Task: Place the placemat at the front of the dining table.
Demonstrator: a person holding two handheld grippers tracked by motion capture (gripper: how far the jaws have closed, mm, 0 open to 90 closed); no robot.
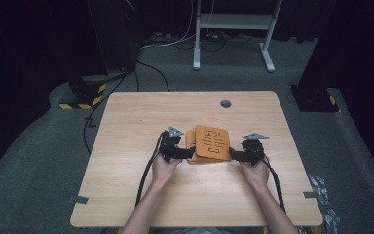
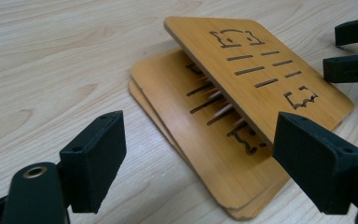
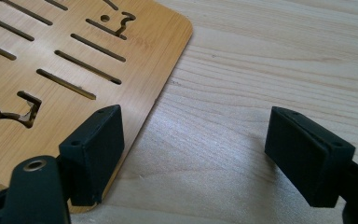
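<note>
Forearms enter from the bottom edge of the high view, and each hand holds a claw at the middle of the pale wooden desk (image 1: 126,195). The left claw (image 1: 187,153) sits at the left side of a small stack of bamboo boards (image 1: 209,145), and the right claw (image 1: 233,153) sits at the stack's right side, both pointing inward toward it.

Seen from the left claw (image 2: 198,154), its two black jaws stand wide apart and grip nothing; the stack lies between and just past them. Two lower boards (image 2: 205,154) lie flat on the desk, nearly aligned. The top board (image 2: 261,74) is tilted, its near left edge lifted clear of the boards under it and its far right edge lower, so that a wedge-shaped gap shows beneath. It has rounded corners, a row of straight slots and shaped cut-outs at either end. Beyond it, the tips of the other claw (image 2: 352,51) appear at the upper right edge, parted.

Seen from the right claw (image 3: 193,154), its jaws also stand wide and hold nothing. One jaw overlaps the corner of the slotted top board (image 3: 65,70); whether it touches the board I cannot tell. The other jaw is over bare desk (image 3: 261,56).

Farther off, a round grey grommet (image 1: 225,104) sits near the desk's far edge. A white metal frame (image 1: 233,29) stands on the grey carpet behind.
</note>
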